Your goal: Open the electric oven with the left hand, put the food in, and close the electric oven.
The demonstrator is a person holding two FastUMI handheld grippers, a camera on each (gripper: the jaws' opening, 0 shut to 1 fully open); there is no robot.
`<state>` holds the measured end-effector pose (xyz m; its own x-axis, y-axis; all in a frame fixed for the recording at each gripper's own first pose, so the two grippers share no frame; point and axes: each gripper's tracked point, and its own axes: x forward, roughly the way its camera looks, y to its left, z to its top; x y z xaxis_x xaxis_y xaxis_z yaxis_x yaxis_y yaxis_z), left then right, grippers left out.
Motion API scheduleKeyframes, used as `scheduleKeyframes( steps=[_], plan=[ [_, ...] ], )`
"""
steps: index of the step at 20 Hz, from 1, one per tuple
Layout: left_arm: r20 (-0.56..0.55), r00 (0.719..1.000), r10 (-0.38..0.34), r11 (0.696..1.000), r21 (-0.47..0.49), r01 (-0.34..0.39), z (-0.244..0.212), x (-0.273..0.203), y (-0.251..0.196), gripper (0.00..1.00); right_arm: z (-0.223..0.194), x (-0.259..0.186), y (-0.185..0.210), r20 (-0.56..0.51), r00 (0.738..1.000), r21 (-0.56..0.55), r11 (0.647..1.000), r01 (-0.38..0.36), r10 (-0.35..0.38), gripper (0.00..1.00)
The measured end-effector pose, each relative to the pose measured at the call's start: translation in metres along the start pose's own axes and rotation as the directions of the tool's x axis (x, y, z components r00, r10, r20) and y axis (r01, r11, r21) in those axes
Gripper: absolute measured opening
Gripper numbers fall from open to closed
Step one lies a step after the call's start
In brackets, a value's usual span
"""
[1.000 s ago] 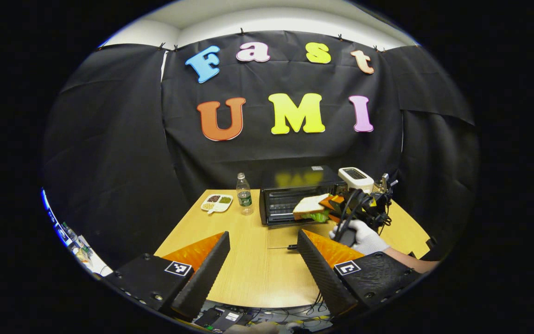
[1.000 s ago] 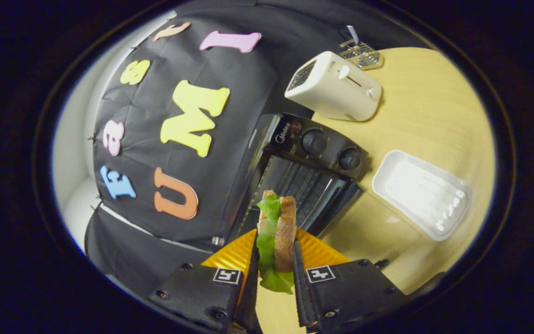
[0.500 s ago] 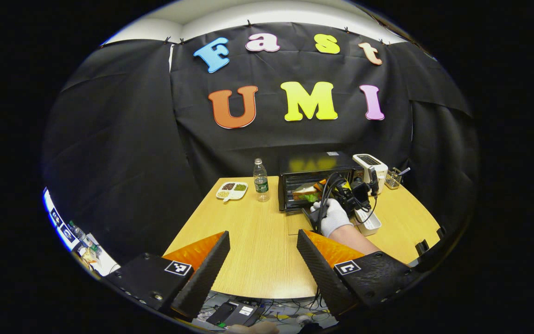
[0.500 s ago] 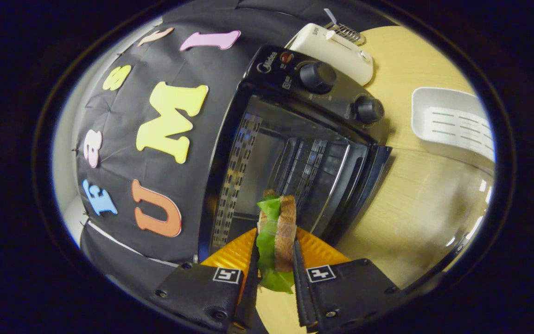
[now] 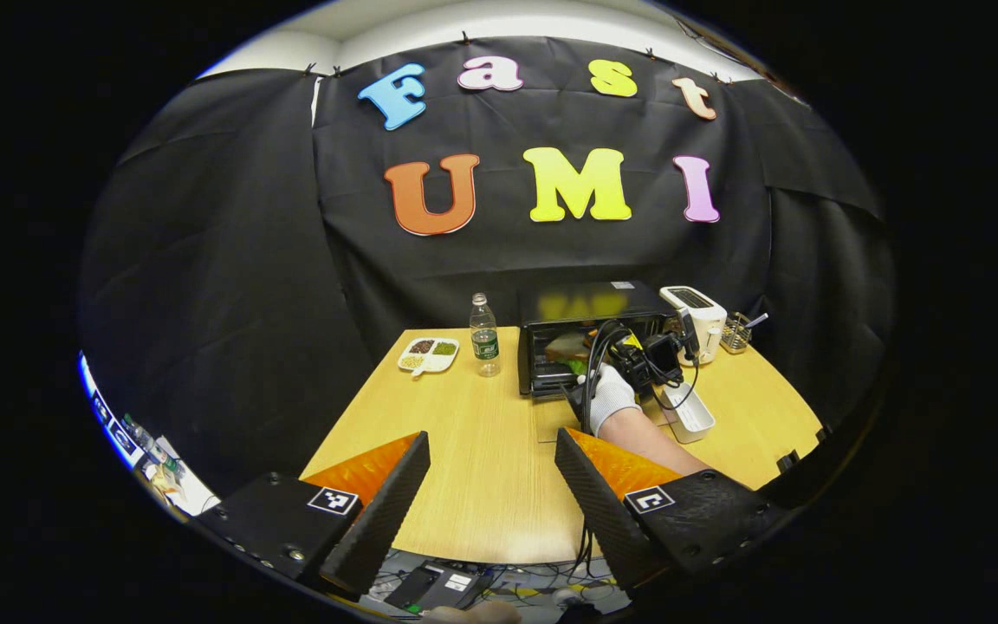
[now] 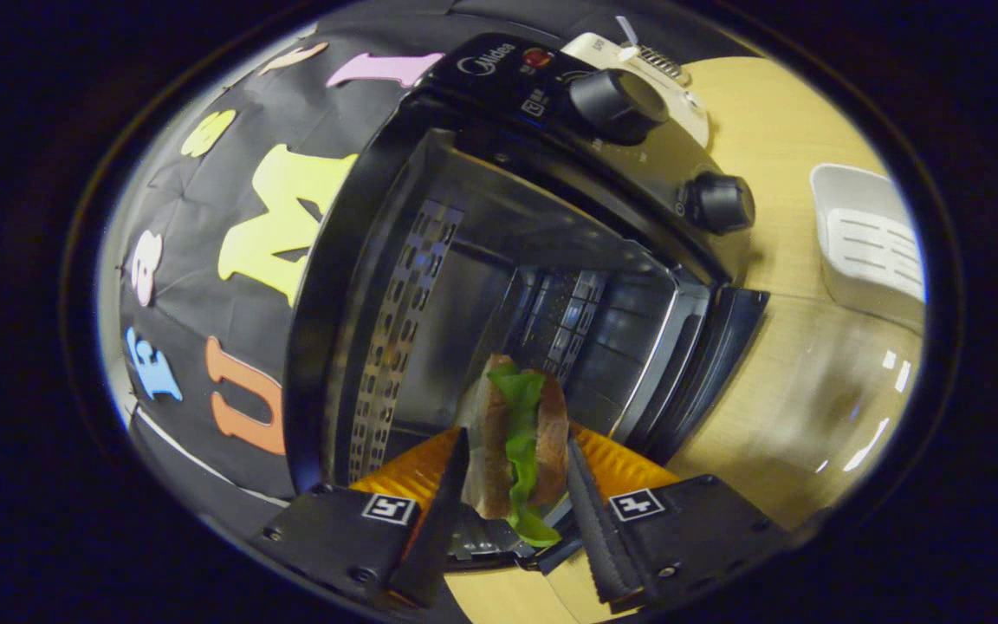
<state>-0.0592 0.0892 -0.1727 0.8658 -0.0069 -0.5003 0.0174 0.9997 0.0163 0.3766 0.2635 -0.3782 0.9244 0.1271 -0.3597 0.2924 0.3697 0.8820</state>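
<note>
Right gripper view: the right gripper (image 6: 512,490) has its jaws spread a little wider than half a second ago, when they pinched the sandwich (image 6: 515,446) tightly. Now there looks to be a gap on each side of the bread, so the sandwich seems released or nearly so; whether one finger (image 6: 592,520) touches it yet I cannot tell. The sandwich sits at the mouth of the electric oven (image 6: 499,260), over the rack, with the door (image 6: 707,364) dropped open beside it. The oven has grown much larger in this view over the last second, so the food has been carried inside.

In the left gripper view, the left gripper (image 5: 490,494) hangs over the near edge of the bench (image 5: 464,451), jaws spread and empty, well apart from the oven.

Judging from this, placing is almost done; withdrawing and closing the door remain.
</note>
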Motion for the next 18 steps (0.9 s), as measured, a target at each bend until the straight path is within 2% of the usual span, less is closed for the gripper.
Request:
scheduleKeyframes(
  steps=[1, 2, 3, 4, 7, 9, 10, 12, 15, 16, 18],
  plan=[
    [0.002, 1.0, 0.001, 1.0, -0.005, -0.001, 0.001, 0.002, 0.0, 0.96, 0.004, -0.004, -0.003, 0.011, 1.0, -0.06, 0.998, 0.03, -0.029, 0.66],
    [0.004, 1.0, -0.001, 1.0, -0.015, 0.001, 0.001, 0.003, 0.001, 0.96, 0.011, -0.01, -0.008, 0.012, 0.998, -0.12, 0.991, 0.06, -0.059, 0.89],
    [0.011, 1.0, -0.004, 1.0, -0.026, 0.004, 0.003, 0.004, 0.0, 0.96, 0.019, -0.019, -0.01, 0.015, 0.997, -0.161, 0.984, 0.074, -0.073, 0.78],
    [0.02, 1.0, -0.005, 0.999, -0.034, 0.006, 0.006, 0.006, -0.001, 0.96, 0.021, -0.026, -0.008, 0.006, 0.997, -0.193, 0.979, 0.073, -0.073, 0.99],
    [0.06, 0.998, -0.009, 0.999, -0.031, 0.01, 0.017, 0.011, -0.004, 0.96, 0.018, -0.057, -0.017, -0.06, 0.992, -0.29, 0.953, 0.089, -0.111, 1.0],
    [0.089, 0.996, -0.01, 1.0, -0.024, 0.013, 0.024, 0.018, -0.006, 0.96, 0.028, -0.085, -0.015, -0.079, 0.992, -0.378, 0.924, 0.063, -0.1, 0.99],
    [0.101, 0.995, -0.013, 1.0, -0.023, 0.015, 0.025, 0.019, -0.009, 0.96, 0.037, -0.102, -0.008, -0.082, 0.993, -0.441, 0.897, 0.038, -0.082, 0.99],
    [0.121, 0.992, -0.027, 0.999, -0.02, 0.03, 0.03, 0.021, -0.016, 0.96, 0.059, -0.134, 0.002, -0.073, 0.996, -0.576, 0.818, 0.003, -0.054, 0.99],
    [0.144, 0.989, -0.044, 0.999, -0.011, 0.046, 0.032, 0.026, -0.027, 0.96, 0.094, -0.186, 0.018, -0.057, 0.998, -0.756, 0.653, -0.037, -0.009, 1.0],
    [0.15, 0.988, -0.045, 0.999, -0.01, 0.047, 0.032, 0.029, -0.029, 0.96, 0.107, -0.205, 0.024, -0.053, 0.999, -0.793, 0.607, -0.049, 0.012, 1.0],
    [0.159, 0.986, -0.052, 0.998, -0.017, 0.055, 0.034, 0.033, -0.037, 0.96, 0.136, -0.242, 0.035, -0.025, 0.999, -0.841, 0.54, -0.047, 0.048, 1.0]
  ],
)
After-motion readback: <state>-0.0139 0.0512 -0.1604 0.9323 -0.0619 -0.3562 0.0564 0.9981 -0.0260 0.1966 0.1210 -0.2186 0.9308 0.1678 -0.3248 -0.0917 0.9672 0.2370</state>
